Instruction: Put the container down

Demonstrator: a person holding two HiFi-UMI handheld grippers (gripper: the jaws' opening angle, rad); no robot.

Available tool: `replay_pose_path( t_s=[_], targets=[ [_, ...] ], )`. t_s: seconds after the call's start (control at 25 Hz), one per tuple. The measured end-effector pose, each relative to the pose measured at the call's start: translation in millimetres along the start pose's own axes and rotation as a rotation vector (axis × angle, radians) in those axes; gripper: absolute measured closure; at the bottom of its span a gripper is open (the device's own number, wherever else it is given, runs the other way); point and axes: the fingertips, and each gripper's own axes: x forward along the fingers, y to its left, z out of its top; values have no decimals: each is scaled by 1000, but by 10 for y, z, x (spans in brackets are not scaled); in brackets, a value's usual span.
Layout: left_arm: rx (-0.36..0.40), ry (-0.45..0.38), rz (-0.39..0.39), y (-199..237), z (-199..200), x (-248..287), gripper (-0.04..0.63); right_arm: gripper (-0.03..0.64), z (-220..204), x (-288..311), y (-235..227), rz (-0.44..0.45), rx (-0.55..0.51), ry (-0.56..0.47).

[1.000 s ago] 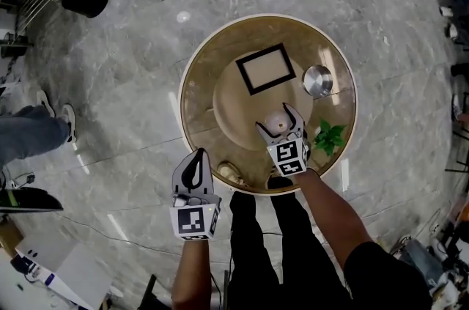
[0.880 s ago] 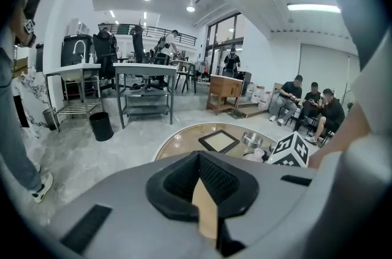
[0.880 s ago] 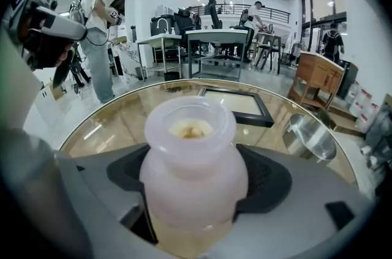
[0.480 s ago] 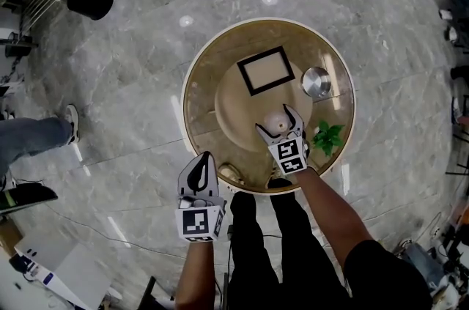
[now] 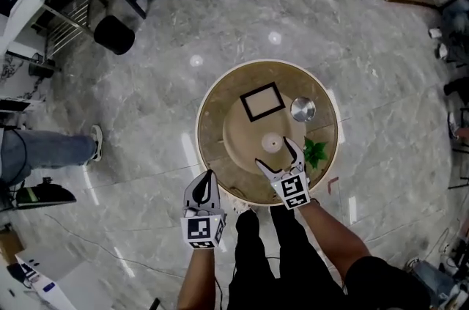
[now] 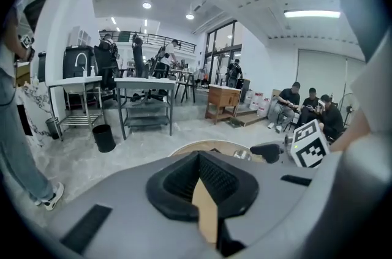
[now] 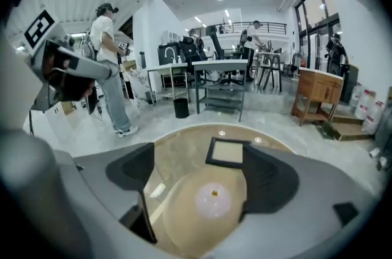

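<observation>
The right gripper's [image 5: 277,155] jaws were wide open, with the white container [image 5: 272,143] on the bench [image 5: 220,111] just ahead. The left gripper's [image 5: 206,186] jaws were shut.

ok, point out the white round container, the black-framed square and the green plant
white round container [image 5: 272,143], head view, middle of its top.
black-framed square [image 5: 262,102], head view, its pale centre panel.
green plant [image 5: 315,152], head view, middle of its leaves.
</observation>
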Motion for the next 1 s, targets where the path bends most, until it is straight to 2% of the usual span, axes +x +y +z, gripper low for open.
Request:
replay_pose_path(
  t_s=[0.24,0.48,0.72,0.84,1.0],
  targets=[
    [17,-72,-19,-253,846,-504,604,206,1358,-990,129,-9,-27,-166],
    [-2,-158,-45,-452,1453,-1003,604,370,2294,-1910,236,-9,-95,-311],
    [-56,-218,-58,-565,1654,-1204,604,475,2765,-2341,281,4,-138,-454],
    [-41,-246,-52,-647,1764,-1321,604,562,2927,-2507,308,-7,-160,-498],
    [-10,-282,-49,-722,2004,-1427,604,605,3161,-2709,305,-23,-186,-510]
  ],
)
